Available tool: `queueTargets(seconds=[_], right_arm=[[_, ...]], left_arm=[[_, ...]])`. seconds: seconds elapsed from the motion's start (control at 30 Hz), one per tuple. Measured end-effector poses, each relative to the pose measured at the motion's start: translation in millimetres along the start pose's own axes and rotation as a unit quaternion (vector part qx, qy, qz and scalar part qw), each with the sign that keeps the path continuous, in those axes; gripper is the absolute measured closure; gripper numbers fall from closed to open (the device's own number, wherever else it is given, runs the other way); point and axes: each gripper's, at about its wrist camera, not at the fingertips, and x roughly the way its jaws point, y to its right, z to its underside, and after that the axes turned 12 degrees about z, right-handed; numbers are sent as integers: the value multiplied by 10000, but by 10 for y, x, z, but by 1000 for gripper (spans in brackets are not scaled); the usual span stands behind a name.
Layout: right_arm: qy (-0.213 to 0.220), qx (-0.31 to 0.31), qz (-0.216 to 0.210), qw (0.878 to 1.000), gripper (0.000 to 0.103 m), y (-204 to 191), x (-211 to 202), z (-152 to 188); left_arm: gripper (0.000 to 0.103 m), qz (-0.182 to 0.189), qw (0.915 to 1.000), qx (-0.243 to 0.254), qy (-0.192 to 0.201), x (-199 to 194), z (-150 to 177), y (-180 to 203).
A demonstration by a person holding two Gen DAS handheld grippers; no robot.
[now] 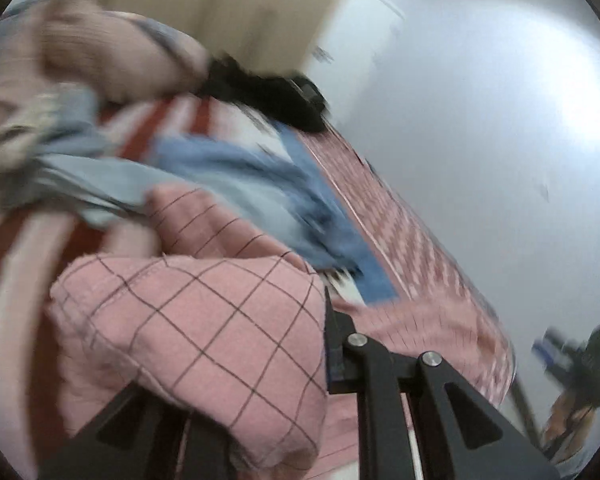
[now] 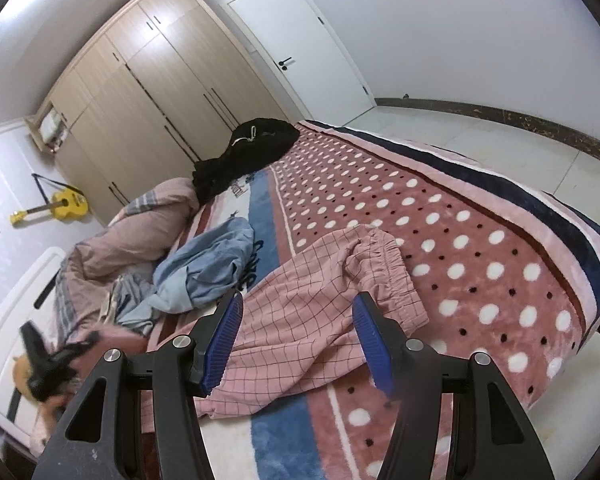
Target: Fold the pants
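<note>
Bedroom scene: bed [image 2: 500, 248] covered by a pink blanket with white and dark dots, plus blue, white and dark-red stripes down the middle. Wooden wardrobe [image 2: 148, 80] and white door [image 2: 300, 40] behind it, yellow guitar [image 2: 62, 204] hanging on the wall.

Pants [image 2: 300, 320] — pink fabric with a thin dark grid check, elastic gathered waistband. In the right wrist view they lie on the bed, rumpled, waistband end toward the dotted area, legs running toward the camera and crossing the blue stripe.

Left gripper [image 1: 320, 344]: fingers closed on a fold of the pants. In the left wrist view the checked cloth bunches up over the left finger and fills the lower-left of the frame, stitched hem edge visible on top. That view is heavily motion-blurred and rolled, so finer detail of the pinch is hard to read.

Right gripper [image 2: 300, 340]: fingers spread about halfway, blue ribbed pads [image 2: 372, 340] facing each other, nothing between them — it hovers above the pants, not touching as far as I can tell.

Other stuff on the bed: light blue garment [image 2: 208, 268] crumpled just beside the pants, black garment [image 2: 240, 152] with a white drawstring near the far end, pinkish quilt [image 2: 140, 232] heaped by the headboard side. Left gripper also shows as a dark blur at the lower-left edge of the right wrist view.
</note>
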Motion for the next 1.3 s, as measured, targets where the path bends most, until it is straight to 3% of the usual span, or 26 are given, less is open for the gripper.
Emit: queueTargets(seconds=[0.1,0.17,0.23,0.33,0.47,0.53,0.7,0.83,0.9,1.03,1.1,1.13,1.17,1.3], right_arm=[[-48,36,-14,10000,49,84,6,7],[-75,3,3,10000,49,100,13,16],[-112,-96,20,9999,49,100,20,29],[-205,-289,31,9994,49,54,82,70],[-431,-483,-187,9977,49,-174,260,161],[-553,-633,-331,9959,48,-362,379,211],[-973,-1255,-824,9839,33,-1189,761,540],[-1197,-2010,-1087,9662,13,-1920,1033,993],[-1272,-2378,-1038,9574,13,-2240,1187,1238],[-898,-2892,-269,9527,13,-2628,1417,1541],[-654,-3063,220,9494,33,-2692,1510,1618],[-525,-3042,419,9502,67,-2678,1525,1620],[-408,-2882,621,9547,85,-2607,1518,1586],[-627,-2390,438,9680,91,-2269,1419,1448]], left_arm=[[90,3,9980,169,-605,563,265,209],[75,-125,9950,336,-931,737,447,287],[31,-66,9908,513,-1252,785,600,354],[15,73,9925,664,-1026,489,638,429],[9,107,9955,644,-682,7,539,354],[5,-66,9967,681,-446,-293,480,254],[4,-1062,9912,762,-221,-761,477,-231],[4,-1289,9912,277,-135,-967,584,-697],[4,-1371,9904,95,-113,-1021,657,-866],[4,-1332,9910,-73,-89,-1026,765,-1061],[4,-1300,9914,-114,-76,-1014,795,-1085],[4,-1274,9917,-128,-71,-1016,810,-1092],[4,-1258,9919,-131,-72,-1014,819,-1093],[4,-1150,9932,-126,-116,-963,868,-1066]])
